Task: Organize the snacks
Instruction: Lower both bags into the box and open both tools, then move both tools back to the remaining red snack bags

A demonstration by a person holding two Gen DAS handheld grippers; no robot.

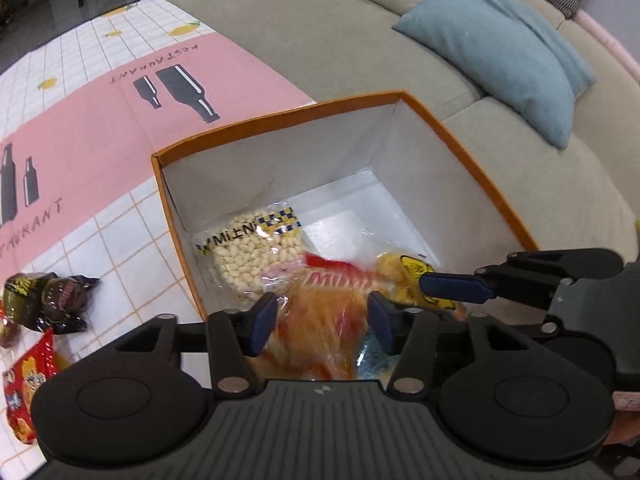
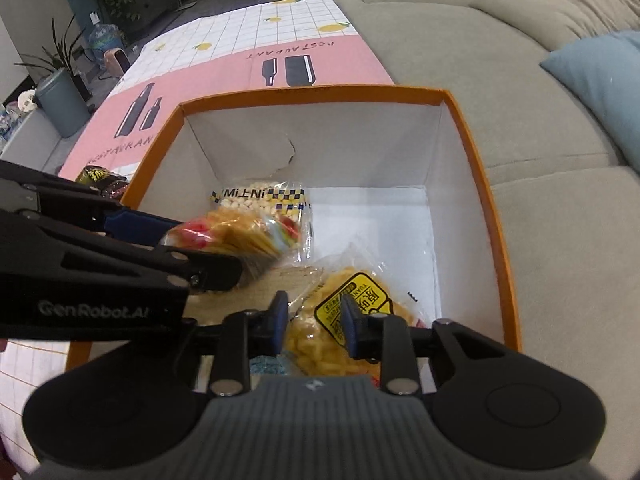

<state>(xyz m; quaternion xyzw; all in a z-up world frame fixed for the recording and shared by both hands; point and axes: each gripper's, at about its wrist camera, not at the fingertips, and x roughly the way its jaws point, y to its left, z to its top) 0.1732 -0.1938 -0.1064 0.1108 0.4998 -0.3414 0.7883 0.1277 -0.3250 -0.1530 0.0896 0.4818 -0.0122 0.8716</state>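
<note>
An orange box [image 1: 280, 160] [image 2: 312, 92] with white walls stands on the table. At its far left lies a clear Mi.Ni packet [image 1: 248, 252] [image 2: 260, 198] of white puffs. My left gripper [image 1: 322, 320] [image 2: 206, 250] is down inside the box, open, with a blurred orange-red packet [image 1: 320, 328] [image 2: 240, 236] loose between its pads. My right gripper [image 2: 314, 320] is also open just above the box floor. A yellow snack packet [image 2: 320, 344] [image 1: 404, 276] lies between its pads, unsqueezed. In the left wrist view one blue finger [image 1: 456, 286] of the right gripper rests over that yellow packet.
Dark wrapped snacks [image 1: 52, 300] and a red packet [image 1: 28, 392] lie on the tablecloth [image 1: 100, 100] left of the box. A blue packet [image 2: 268, 366] shows at the box's near wall. A grey sofa [image 1: 320, 40] with a blue cushion [image 1: 500, 48] runs behind and to the right.
</note>
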